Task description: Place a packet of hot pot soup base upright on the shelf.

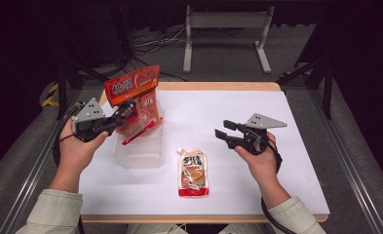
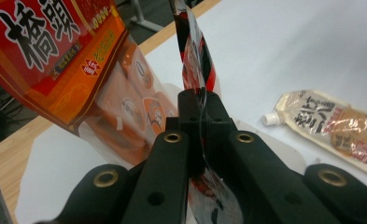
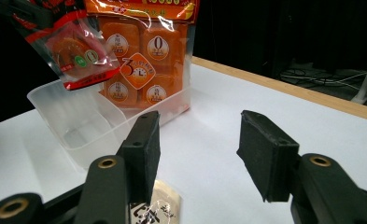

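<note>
Two tools: left tool (image 1: 129, 113) clamped on small red-edged clear sachet (image 1: 139, 127), hanging over clear plastic bin (image 1: 139, 152) beside tall orange snack bag (image 1: 136, 95), probably just above rim; right tool (image 1: 224, 129) open, empty, nearer white-capped spout pouch (image 1: 194, 171) lying lengthwise on white table (image 1: 238, 161).

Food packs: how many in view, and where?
3. The large orange pack stands upright in the clear plastic bin. A small red packet is clamped in the left gripper over the bin. The spouted pouch lies flat on the table. More could be hidden in the bin.
</note>
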The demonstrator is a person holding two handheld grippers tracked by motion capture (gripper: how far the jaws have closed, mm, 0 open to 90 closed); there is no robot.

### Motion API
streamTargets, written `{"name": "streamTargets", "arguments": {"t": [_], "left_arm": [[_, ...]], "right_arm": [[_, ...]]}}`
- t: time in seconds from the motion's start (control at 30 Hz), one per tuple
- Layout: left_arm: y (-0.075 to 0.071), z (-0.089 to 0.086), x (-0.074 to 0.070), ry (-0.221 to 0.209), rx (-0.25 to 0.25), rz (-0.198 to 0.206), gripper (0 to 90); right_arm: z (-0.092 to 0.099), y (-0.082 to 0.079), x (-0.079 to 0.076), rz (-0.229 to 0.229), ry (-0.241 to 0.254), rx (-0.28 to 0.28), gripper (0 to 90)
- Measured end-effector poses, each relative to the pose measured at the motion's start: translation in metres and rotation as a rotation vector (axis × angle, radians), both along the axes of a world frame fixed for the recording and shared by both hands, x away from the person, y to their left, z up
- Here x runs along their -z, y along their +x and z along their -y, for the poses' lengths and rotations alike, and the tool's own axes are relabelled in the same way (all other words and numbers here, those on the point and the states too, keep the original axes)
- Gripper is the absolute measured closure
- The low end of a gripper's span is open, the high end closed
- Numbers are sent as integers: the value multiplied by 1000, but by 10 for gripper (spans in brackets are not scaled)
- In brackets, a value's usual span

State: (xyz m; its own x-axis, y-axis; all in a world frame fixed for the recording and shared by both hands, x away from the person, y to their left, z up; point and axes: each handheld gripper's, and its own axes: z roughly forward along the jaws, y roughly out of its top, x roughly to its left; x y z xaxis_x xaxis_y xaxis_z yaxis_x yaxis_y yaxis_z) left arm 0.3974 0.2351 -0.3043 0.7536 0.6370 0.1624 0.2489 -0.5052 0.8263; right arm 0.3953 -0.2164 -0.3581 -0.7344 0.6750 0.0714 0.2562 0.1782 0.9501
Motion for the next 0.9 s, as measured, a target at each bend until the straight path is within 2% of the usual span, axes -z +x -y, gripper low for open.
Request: {"name": "streamTargets", "arguments": {"t": [0.1,0.37,0.77,0.9], "left_arm": [[2,0,3,24,13,-2,889],[7,10,11,43,59,-9,889],[15,19,7,120,95,47,889],[18,19,8,126,109,42,889]], "right_arm": [[0,0,0,-2,3,1,489],[1,-1,1,-7,3,4,484],[6,-3,2,-14,14,13,481],[8,-4,3,-14,15,18,479]]}}
